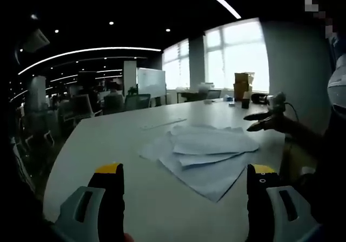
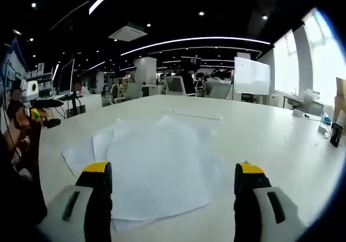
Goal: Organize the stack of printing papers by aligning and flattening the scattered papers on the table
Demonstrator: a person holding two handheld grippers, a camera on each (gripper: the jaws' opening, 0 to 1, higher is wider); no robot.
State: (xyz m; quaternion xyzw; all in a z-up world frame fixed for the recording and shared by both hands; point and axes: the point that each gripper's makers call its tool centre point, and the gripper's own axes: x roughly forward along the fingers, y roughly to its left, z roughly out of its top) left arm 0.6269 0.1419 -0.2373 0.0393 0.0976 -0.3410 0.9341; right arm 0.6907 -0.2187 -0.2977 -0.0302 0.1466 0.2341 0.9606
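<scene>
Lying scattered on the white table (image 1: pixel 108 139), loose papers (image 1: pixel 208 150), left gripper (image 1: pixel 184 180) spread wide above the table, right gripper (image 2: pixel 172 180) spread wide near the papers (image 2: pixel 154 163), nothing held.

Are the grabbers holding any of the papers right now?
No. The left gripper and right gripper are both open and empty, above the scattered papers.

A whiteboard (image 2: pixel 251 75) stands behind office chairs (image 2: pixel 175 85); cardboard boxes (image 1: pixel 244 83) by windows (image 1: pixel 238 55).
</scene>
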